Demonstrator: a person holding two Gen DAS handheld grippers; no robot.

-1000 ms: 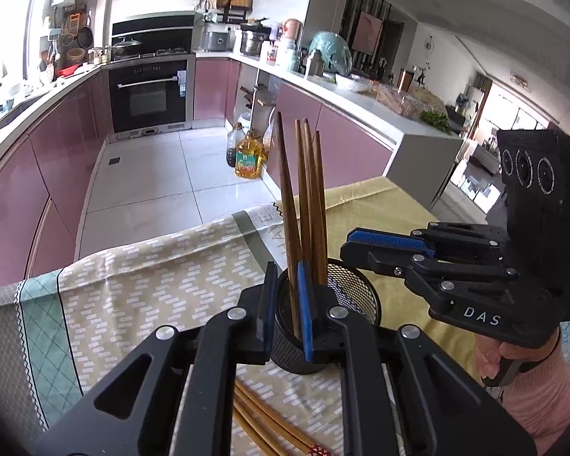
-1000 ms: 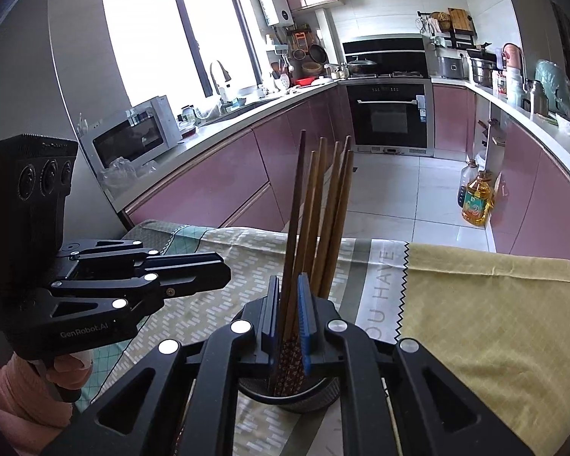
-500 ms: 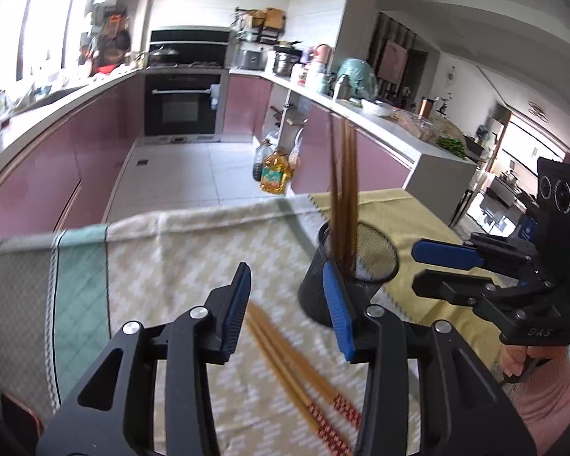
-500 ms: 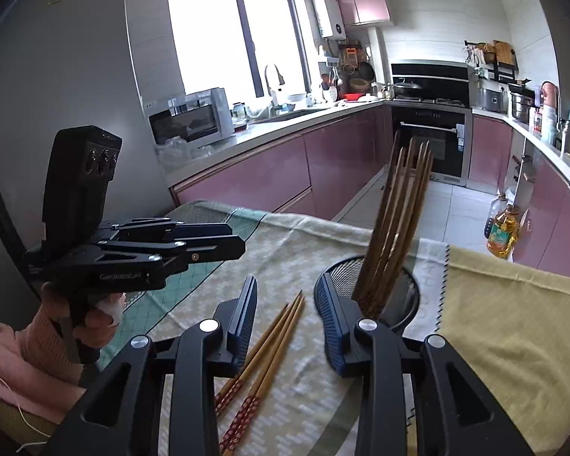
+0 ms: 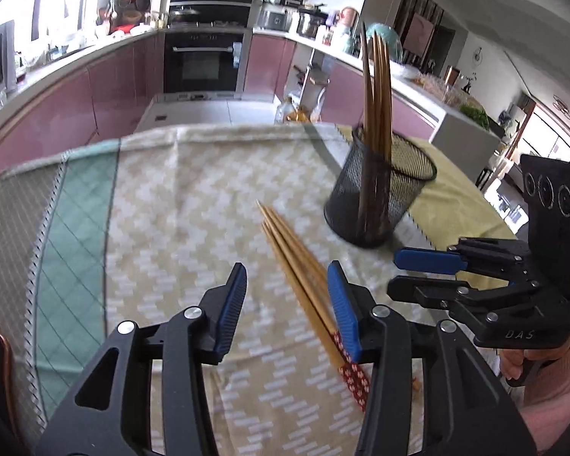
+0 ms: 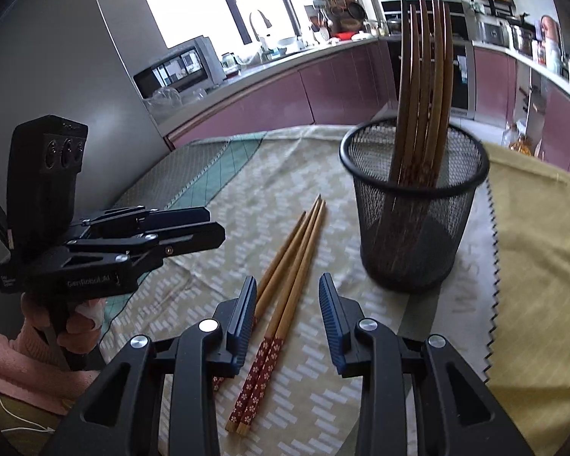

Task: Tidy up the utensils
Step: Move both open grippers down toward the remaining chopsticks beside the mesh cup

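Both the left tool (image 5: 287,306) and right tool (image 6: 287,317) are hovering spread apart over loose chopsticks (image 6: 285,285) lying on the cloth-covered bench (image 5: 163,197), beside the mesh holder (image 6: 414,209), pink kitchen cabinets (image 5: 95,102) standing behind.

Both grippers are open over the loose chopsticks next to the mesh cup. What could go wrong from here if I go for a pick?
1. The loose chopsticks lie touching side by side, so the right gripper may pinch several at once or roll one away.
2. The left gripper hovers over the same bundle; the two could collide.
3. The mesh cup is light-looking, with tall chopsticks in the cup leaning; a bump while inserting might tip it.
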